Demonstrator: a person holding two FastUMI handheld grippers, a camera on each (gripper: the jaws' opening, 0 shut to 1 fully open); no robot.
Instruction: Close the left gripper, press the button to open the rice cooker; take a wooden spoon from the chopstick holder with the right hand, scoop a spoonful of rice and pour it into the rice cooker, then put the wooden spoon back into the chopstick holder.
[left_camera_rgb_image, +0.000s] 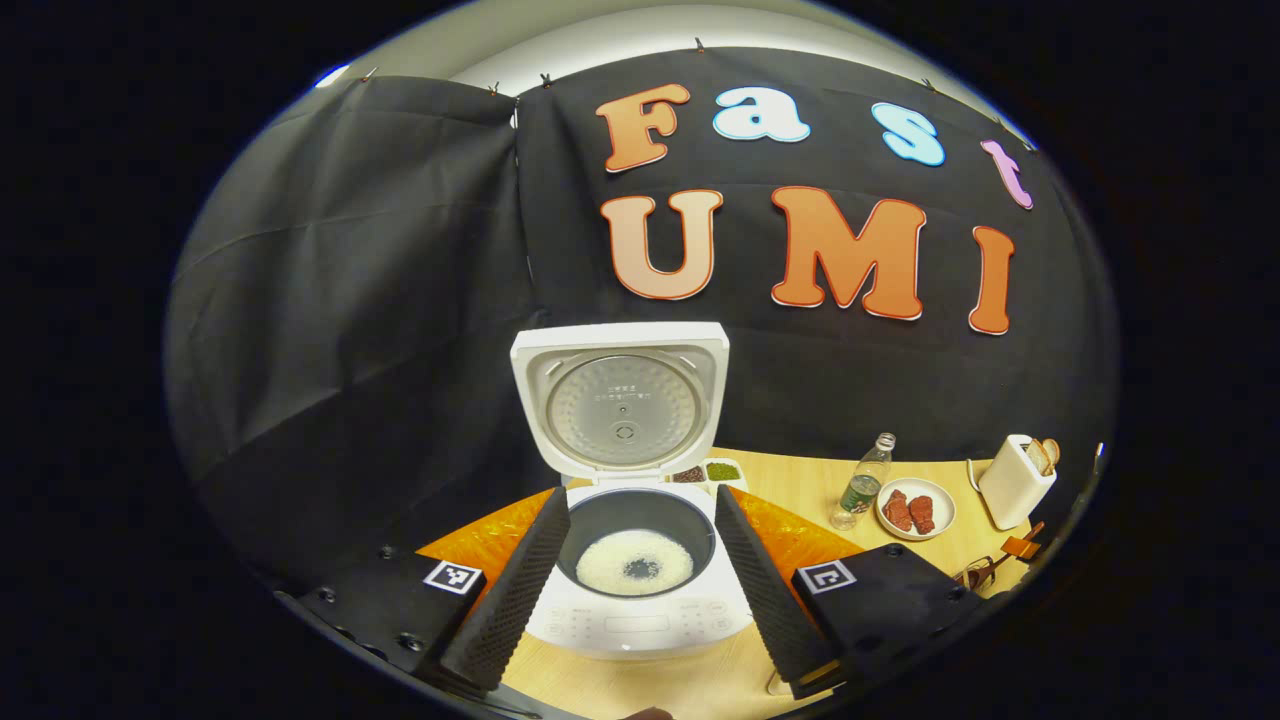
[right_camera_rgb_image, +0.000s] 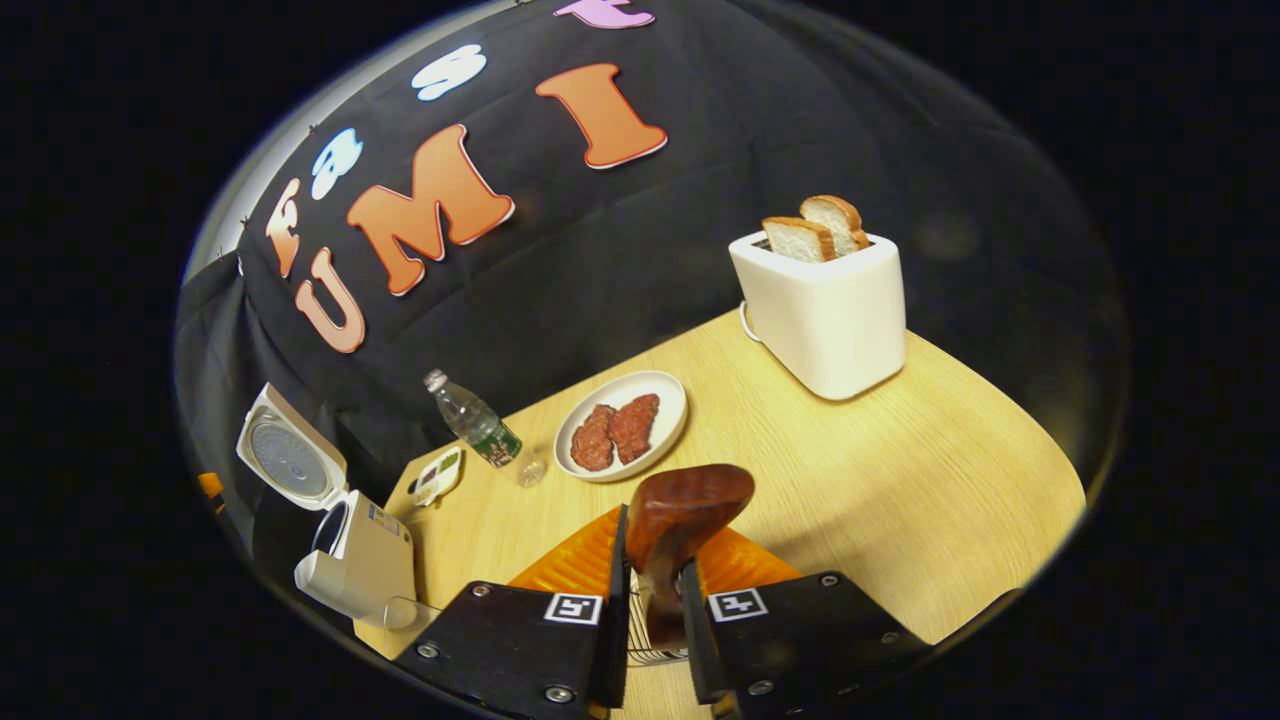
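The white rice cooker (left_camera_rgb_image: 640, 625) stands open right in front of my left gripper (left_camera_rgb_image: 640, 500), its lid (left_camera_rgb_image: 620, 400) upright. A shallow layer of white rice (left_camera_rgb_image: 600, 565) lies in its dark pot. The left gripper's fingers are spread wide on either side of the pot, holding nothing. In the right gripper view, my right gripper (right_camera_rgb_image: 655, 565) is shut on the handle of the wooden spoon (right_camera_rgb_image: 690, 510). The spoon's bowl points up and forward and carries no rice that I can see. Wire bars of the chopstick holder (right_camera_rgb_image: 640, 630) show just below, between the fingers. The cooker (right_camera_rgb_image: 360, 565) sits far left.
An orange mat (right_camera_rgb_image: 570, 565) lies under the holder and beside the cooker (left_camera_rgb_image: 480, 535). A water bottle (right_camera_rgb_image: 480, 425), a plate of red meat (right_camera_rgb_image: 660, 395), a white toaster with bread (right_camera_rgb_image: 825, 310) and a small dish of beans (left_camera_rgb_image: 722, 470) stand on the wooden table (right_camera_rgb_image: 900, 480).
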